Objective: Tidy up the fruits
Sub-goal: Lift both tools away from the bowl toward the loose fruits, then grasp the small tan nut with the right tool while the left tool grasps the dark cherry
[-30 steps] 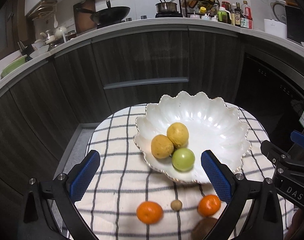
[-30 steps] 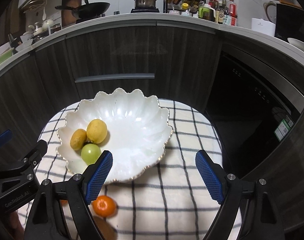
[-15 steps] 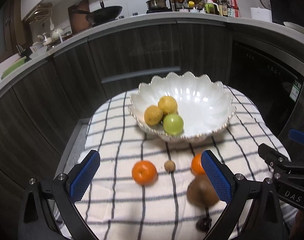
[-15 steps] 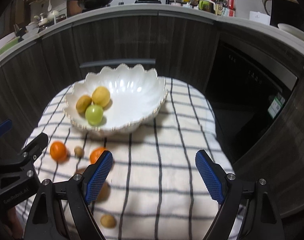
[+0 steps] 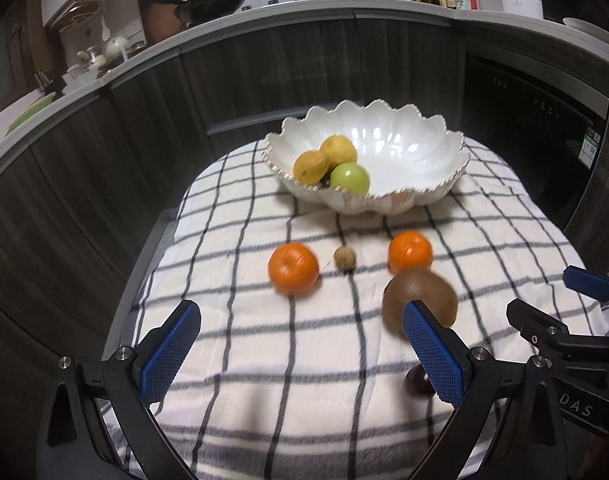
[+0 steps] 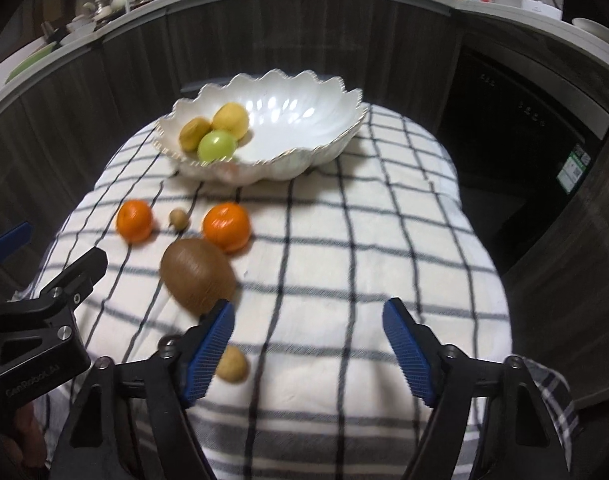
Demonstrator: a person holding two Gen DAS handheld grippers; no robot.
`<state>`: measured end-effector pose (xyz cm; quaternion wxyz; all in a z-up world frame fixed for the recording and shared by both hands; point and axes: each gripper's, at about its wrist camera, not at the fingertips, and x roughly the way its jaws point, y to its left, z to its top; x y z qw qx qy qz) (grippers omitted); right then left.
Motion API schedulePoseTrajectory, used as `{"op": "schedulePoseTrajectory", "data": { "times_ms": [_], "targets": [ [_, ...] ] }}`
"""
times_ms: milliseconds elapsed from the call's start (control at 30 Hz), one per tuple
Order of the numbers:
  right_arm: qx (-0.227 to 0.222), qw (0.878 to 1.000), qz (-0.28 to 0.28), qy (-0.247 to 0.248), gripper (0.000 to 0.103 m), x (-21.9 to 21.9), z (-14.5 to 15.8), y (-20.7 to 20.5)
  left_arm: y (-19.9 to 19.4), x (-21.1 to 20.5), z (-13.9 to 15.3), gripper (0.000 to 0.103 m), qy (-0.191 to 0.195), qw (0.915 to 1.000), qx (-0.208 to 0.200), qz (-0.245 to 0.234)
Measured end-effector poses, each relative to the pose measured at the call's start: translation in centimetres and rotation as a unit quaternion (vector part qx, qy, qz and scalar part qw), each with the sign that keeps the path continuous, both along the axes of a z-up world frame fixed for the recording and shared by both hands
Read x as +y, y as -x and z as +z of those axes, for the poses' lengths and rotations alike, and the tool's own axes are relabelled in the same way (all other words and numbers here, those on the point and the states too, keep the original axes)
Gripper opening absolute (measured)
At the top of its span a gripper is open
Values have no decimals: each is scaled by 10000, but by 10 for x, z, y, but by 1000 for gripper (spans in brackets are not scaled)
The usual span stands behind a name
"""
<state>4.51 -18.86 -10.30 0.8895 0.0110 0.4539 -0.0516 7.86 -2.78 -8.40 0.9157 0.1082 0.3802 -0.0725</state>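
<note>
Left wrist view: left gripper [image 5: 300,352] jaws wide apart with nothing between them, over the checked cloth [image 5: 264,340]; the kiwi [image 5: 420,300] lies just behind the right finger, long axis hard to read through blur, with two mandarins [image 5: 293,268] [image 5: 409,251] and a small brown fruit [image 5: 344,258] in front of the scalloped white bowl [image 5: 424,196]. Right wrist view: right gripper [image 6: 308,340] jaws have just been closing, half spread, only cloth between them; the kiwi [image 6: 198,274] sits beside the left fingertip, long axis running diagonally from upper left toward lower right, and a small tan fruit [image 6: 232,364] lies near that finger.

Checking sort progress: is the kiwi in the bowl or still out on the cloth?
Out. The kiwi lies on the checked cloth, in front of the white scalloped bowl and apart from it.
</note>
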Motion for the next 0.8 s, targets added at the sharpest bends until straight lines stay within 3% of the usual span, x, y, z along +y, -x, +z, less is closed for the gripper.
{"op": "schedulePoseTrajectory", "data": {
  "times_ms": [267, 400, 667, 733, 800],
  "targets": [
    [173, 9989, 409, -114, 57, 24, -16, 1, 15, 25, -14, 103, 5, 9993, 241, 273],
    [319, 9979, 540, -177, 42, 31, -26, -2, 15, 30, -19, 103, 50, 9989, 315, 353],
    [545, 9966, 582, -196, 40, 34, -43, -4, 13, 35, -20, 103, 62, 9988, 282, 406],
    [590, 9960, 633, -240, 29, 35, -46, -6, 13, 36, -21, 103, 71, 9987, 306, 411],
    [592, 9957, 670, -237, 27, 36, -48, -6, 13, 36, -21, 103, 71, 9986, 309, 412]
  ]
}}
